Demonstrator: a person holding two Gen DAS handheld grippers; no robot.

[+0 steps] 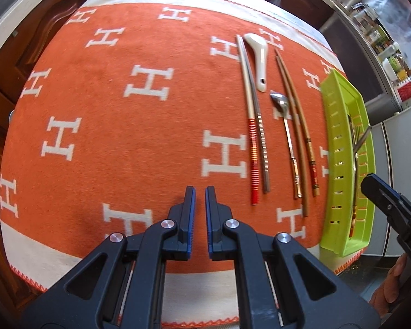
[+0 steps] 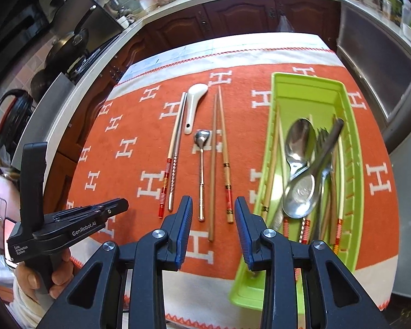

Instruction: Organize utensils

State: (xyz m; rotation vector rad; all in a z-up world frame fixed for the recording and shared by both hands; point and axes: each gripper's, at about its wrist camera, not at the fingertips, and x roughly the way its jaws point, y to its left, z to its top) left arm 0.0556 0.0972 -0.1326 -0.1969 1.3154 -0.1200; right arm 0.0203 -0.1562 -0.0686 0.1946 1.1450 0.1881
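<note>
On the orange cloth lie a red-banded chopstick (image 2: 170, 150), a metal chopstick (image 2: 179, 131), a white ceramic spoon (image 2: 196, 101), a small metal spoon (image 2: 202, 142) and two wooden chopsticks (image 2: 219, 150). To their right, the green tray (image 2: 307, 78) holds two large metal spoons (image 2: 300, 139), a fork (image 2: 322, 148) and several chopsticks. My right gripper (image 2: 213, 203) hovers above the near ends of the wooden chopsticks, jaws opening and gripping nothing. My left gripper (image 1: 200, 200) is shut and empty over bare cloth, left of the red-banded chopstick (image 1: 250, 126). The tray (image 1: 339, 137) sits at the far right of the left wrist view.
The orange cloth (image 1: 123, 109) with white H marks covers a small table; its near edge runs just below both grippers. Dark wooden cupboards and a counter ring the table. A pan (image 2: 68, 44) sits on the stove at left. A hand (image 2: 57, 274) holds the left gripper.
</note>
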